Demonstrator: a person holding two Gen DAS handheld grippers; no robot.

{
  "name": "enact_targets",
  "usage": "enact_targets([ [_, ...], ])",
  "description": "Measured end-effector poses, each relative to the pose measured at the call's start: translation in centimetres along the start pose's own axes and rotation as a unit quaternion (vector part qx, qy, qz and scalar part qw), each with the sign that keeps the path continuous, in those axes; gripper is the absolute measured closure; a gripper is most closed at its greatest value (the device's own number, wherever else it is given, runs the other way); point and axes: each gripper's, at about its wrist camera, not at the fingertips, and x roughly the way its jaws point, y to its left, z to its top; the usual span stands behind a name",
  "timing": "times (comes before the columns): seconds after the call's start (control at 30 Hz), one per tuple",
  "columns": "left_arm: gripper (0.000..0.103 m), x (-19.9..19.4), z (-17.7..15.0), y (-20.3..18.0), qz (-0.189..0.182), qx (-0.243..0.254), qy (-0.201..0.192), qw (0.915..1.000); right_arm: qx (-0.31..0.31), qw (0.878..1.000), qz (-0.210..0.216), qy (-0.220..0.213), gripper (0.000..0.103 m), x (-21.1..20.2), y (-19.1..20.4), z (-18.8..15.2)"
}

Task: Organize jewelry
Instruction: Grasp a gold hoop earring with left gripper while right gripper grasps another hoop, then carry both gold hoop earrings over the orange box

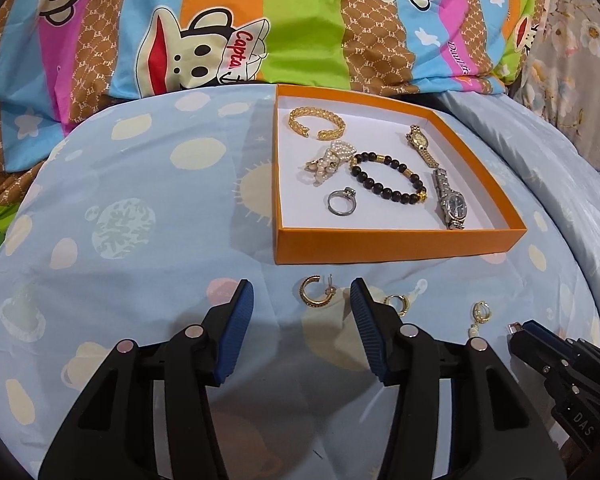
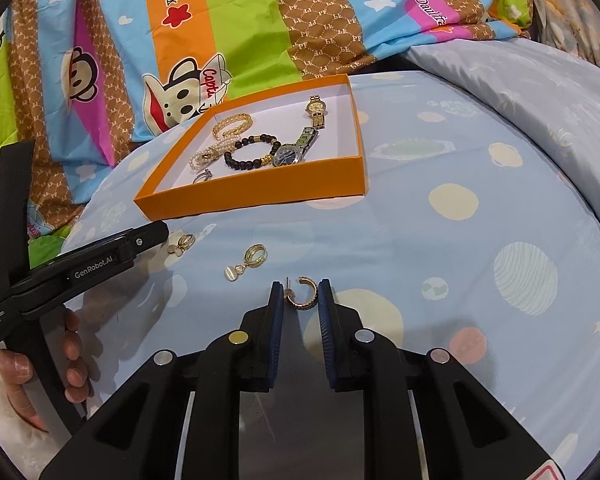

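Note:
On the blue bedsheet lies a gold hoop earring (image 1: 310,290), just ahead of my left gripper (image 1: 302,312), whose fingers stand open on either side without touching it. My right gripper (image 2: 301,300) is shut on a second gold hoop earring (image 2: 304,295), low over the sheet. Between the two grippers lie a small hoop earring (image 1: 396,303) and a hoop earring with a pale drop (image 2: 252,258). The orange box (image 1: 400,246) beyond holds a gold cuff (image 1: 316,122), a black bead bracelet (image 1: 388,176), a ring (image 1: 342,202), a pearl piece and two watches.
A colourful cartoon-print quilt (image 1: 220,20) is heaped behind the box. A hand (image 2: 72,344) holds the left gripper's handle at the left of the right wrist view. The right gripper (image 1: 514,328) shows at the lower right of the left wrist view.

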Motion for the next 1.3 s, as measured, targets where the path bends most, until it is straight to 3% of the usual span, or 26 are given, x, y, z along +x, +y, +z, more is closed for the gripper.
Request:
enact_targets([
  [0.1, 0.068, 0.0, 0.0, -0.1, -0.001, 0.004, 0.001, 1.0000, 0.000, 1.000, 0.000, 0.000, 0.087, 0.0, 0.0, 0.0],
  [0.23, 0.073, 0.0, 0.0, -0.3, -0.003, 0.008, 0.001, 1.0000, 0.000, 1.000, 0.000, 0.000, 0.087, 0.0, 0.0, 0.0],
  [0.37, 0.085, 0.1, 0.0, -0.3, -0.005, 0.008, 0.002, 1.0000, 0.000, 1.000, 0.000, 0.000, 0.087, 0.0, 0.0, 0.0],
  [0.9, 0.086, -0.3, -0.1, -0.3, -0.011, 0.008, -0.004, 0.9999, 0.001, 1.000, 0.000, -0.002, 0.087, 0.0, -0.1, 0.0],
  [1.3, 0.086, -1.7, -1.5, 0.0, -0.021, -0.006, -0.010, 0.9997, 0.004, 1.000, 0.002, -0.031, 0.087, -1.1, -0.1, -0.1],
])
